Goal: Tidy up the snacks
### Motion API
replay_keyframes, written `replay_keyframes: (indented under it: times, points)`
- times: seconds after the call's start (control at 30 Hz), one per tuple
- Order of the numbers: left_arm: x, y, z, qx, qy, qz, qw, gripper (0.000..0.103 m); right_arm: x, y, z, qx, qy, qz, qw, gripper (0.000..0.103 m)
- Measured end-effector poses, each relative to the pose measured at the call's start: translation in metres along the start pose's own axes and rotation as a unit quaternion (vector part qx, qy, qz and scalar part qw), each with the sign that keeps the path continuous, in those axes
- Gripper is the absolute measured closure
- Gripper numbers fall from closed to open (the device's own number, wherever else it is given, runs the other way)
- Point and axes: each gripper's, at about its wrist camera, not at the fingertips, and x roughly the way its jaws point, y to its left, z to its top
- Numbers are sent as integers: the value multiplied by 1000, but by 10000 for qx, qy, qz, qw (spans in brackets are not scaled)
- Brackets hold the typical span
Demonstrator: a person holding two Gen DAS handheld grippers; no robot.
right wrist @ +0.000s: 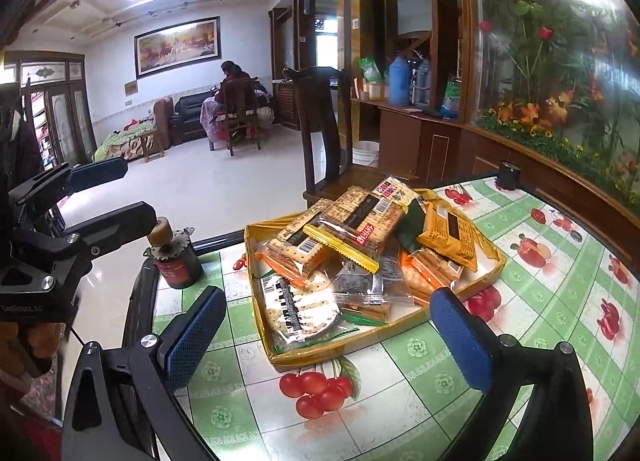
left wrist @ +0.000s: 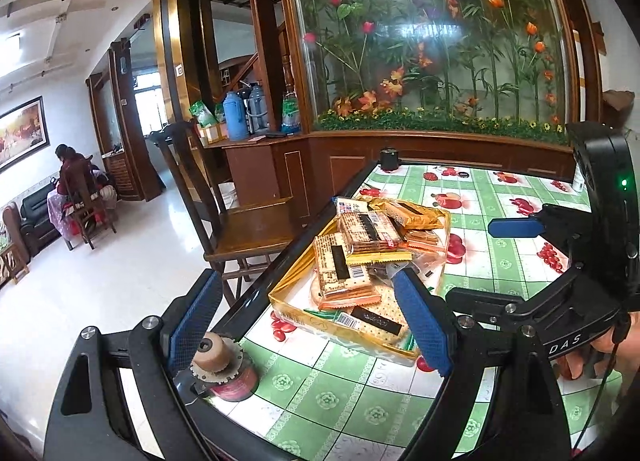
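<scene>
i've got both grippers hanging just short of the tray, and neither has anything in it: the left gripper (left wrist: 308,321) has its blue pads spread wide, with the near end of the tray showing between them, and the right gripper (right wrist: 328,339) is spread the same way, framing the tray's near corner. the snacks (right wrist: 352,237) all sit heaped in the shallow gold tray (right wrist: 282,359) on the bench (right wrist: 420,389), packets of crackers lying crosswise over each other, so i judge the gathering done and the tidying into rows not yet started. the right view shows me the cherry print in front of the tray and the left gripper off by the bench edge. the left view shows the small red tin (left wrist: 234,381) close by and the far black pot (left wrist: 389,159).
</scene>
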Motion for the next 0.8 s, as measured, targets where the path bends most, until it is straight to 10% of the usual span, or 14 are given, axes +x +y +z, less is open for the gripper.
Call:
replay_keyframes:
  times: [0.8]
  points:
    - [-7, 21, 3, -450, -41, -111, 9989, 15, 11, 15, 5, -624, 83, 164, 9979, 0]
